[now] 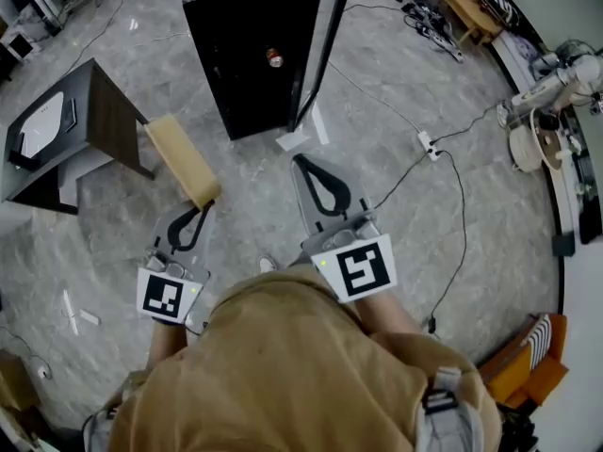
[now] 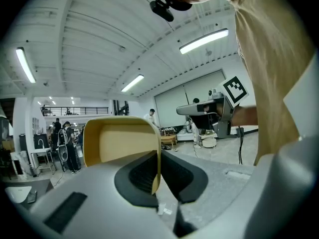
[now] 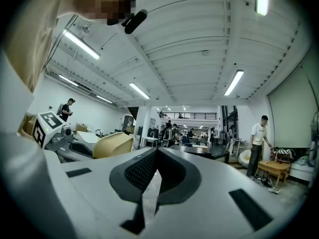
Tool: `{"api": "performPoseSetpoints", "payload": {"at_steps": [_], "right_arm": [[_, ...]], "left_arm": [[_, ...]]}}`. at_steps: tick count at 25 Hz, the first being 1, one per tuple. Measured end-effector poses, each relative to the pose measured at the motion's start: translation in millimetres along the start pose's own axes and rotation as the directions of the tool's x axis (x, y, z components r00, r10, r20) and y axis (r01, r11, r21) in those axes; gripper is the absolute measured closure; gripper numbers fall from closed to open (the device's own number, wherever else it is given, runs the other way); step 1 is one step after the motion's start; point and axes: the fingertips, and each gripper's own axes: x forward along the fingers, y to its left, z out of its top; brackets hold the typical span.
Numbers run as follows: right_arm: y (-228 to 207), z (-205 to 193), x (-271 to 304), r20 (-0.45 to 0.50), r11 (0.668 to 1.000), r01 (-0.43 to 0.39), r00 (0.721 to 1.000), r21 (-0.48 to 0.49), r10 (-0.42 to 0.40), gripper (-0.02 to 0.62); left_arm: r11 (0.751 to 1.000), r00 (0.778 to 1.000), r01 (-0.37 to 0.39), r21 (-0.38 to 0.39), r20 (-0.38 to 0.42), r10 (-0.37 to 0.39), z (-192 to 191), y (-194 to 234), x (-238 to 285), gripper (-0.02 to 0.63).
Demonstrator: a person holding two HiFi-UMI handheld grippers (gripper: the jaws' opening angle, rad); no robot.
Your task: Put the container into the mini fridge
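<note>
A tan open-topped container [image 1: 184,158] hangs above the floor in the head view, left of centre. My left gripper [image 1: 209,205] is shut on its near wall. In the left gripper view the container [image 2: 122,141] shows its hollow inside, and the jaws of the left gripper [image 2: 159,176] pinch its right wall. The black mini fridge [image 1: 250,50] stands ahead on the floor with its door [image 1: 325,45] swung open to the right. A small reddish thing [image 1: 274,58] shows inside it. My right gripper [image 1: 300,161] is shut and empty, pointing at the fridge; the right gripper view shows its jaws [image 3: 157,151] together and the container [image 3: 113,144] to the left.
A dark side table [image 1: 66,130] stands at the left. A cable [image 1: 443,168] and a power strip [image 1: 429,144] lie on the grey floor at the right. A white paper [image 1: 301,137] lies by the fridge's foot. A robot arm [image 1: 556,83] sits at the far right.
</note>
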Motion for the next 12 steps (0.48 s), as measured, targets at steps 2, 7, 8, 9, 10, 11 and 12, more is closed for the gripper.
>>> {"api": "performPoseSetpoints", "payload": {"at_steps": [2,7,8,9,10,11,12], "right_arm": [[6.2,3.4,1.9,0.015,1.000,0.006,1.000,0.021,-0.006,0.594],[15.0,9.8,6.6,0.036,1.000,0.010,0.999,-0.004,-0.010,0.594],[15.0,10.9,8.2,0.037,1.000,0.010,0.999,0.000,-0.010,0.594],[14.6,11.1,9.7,0.037,1.000,0.009,0.999,0.003,-0.009,0.594],[14.0,10.3,11.4,0.035,1.000,0.008,0.999,0.004,-0.008,0.594],[13.1,8.7,13.5,0.034,1.000,0.007,0.999,0.005,-0.008,0.594],[12.1,6.5,16.4,0.033,1.000,0.008,0.999,0.006,-0.008,0.594]], "left_arm": [[1.000,1.000,0.001,0.010,0.010,-0.001,-0.4,6.8,-3.7,0.591],[1.000,1.000,0.007,0.011,0.029,-0.008,2.7,10.4,-6.3,0.591],[1.000,0.999,0.012,0.013,0.032,-0.013,4.2,9.8,-4.3,0.591],[1.000,0.999,0.018,0.015,0.033,-0.018,5.5,9.1,-2.0,0.591],[1.000,0.999,0.023,0.017,0.033,-0.024,6.2,8.6,0.6,0.591],[0.999,0.999,0.028,0.020,0.033,-0.029,5.9,8.6,3.3,0.591],[0.999,0.999,0.031,0.022,0.032,-0.031,4.4,9.5,6.1,0.591]]}}
